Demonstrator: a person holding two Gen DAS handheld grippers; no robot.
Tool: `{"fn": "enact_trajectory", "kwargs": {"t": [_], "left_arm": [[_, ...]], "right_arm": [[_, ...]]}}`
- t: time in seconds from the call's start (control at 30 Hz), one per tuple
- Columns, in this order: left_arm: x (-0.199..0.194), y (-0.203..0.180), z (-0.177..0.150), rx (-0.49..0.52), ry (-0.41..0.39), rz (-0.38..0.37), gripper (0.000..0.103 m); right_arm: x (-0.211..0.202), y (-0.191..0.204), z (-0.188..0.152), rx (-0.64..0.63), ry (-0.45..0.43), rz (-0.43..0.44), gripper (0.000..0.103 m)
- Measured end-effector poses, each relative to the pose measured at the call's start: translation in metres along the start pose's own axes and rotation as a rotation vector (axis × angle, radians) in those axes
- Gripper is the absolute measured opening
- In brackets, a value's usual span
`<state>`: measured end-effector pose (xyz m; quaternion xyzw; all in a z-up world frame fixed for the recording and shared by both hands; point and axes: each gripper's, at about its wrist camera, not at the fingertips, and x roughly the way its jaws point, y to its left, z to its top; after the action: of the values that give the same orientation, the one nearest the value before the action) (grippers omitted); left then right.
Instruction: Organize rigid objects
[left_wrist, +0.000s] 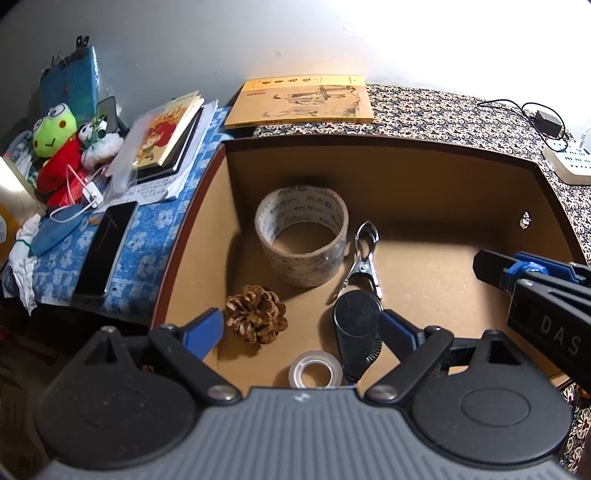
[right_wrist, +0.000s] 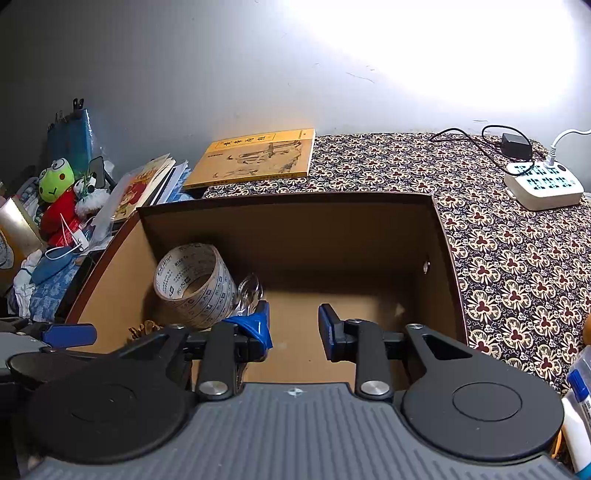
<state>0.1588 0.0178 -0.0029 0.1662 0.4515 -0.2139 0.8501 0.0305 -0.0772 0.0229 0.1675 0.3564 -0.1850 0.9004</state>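
An open brown cardboard box (left_wrist: 406, 155) holds a large printed tape roll (left_wrist: 303, 236), a metal clip (left_wrist: 364, 262), a pine cone (left_wrist: 256, 314), a small clear tape roll (left_wrist: 316, 373) and a black cylinder (left_wrist: 356, 332). My left gripper (left_wrist: 302, 331) is open wide over the box's near side. The pine cone and the black cylinder lie between its blue fingers, and the cylinder is next to the right one. My right gripper (right_wrist: 295, 328) is open over the bare box floor with nothing between its fingers. It shows at the right of the left wrist view as well.
A yellow book (left_wrist: 301, 101) lies behind the box on a patterned cloth (right_wrist: 517, 258). A power strip (right_wrist: 543, 184) with cables sits at the far right. Left of the box are a phone (left_wrist: 105, 247), stacked books (left_wrist: 166, 136) and plush toys (left_wrist: 59, 147). A bottle (right_wrist: 580, 398) stands near right.
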Motion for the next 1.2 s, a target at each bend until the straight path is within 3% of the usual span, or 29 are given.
{"fn": "enact_trajectory", "kwargs": {"t": [1.2], "left_arm": [[0.0084, 0.0021, 0.0016, -0.009, 0.030, 0.003, 0.091]], "right_arm": [[0.0059, -0.0009, -0.0017, -0.001, 0.014, -0.007, 0.011]]}}
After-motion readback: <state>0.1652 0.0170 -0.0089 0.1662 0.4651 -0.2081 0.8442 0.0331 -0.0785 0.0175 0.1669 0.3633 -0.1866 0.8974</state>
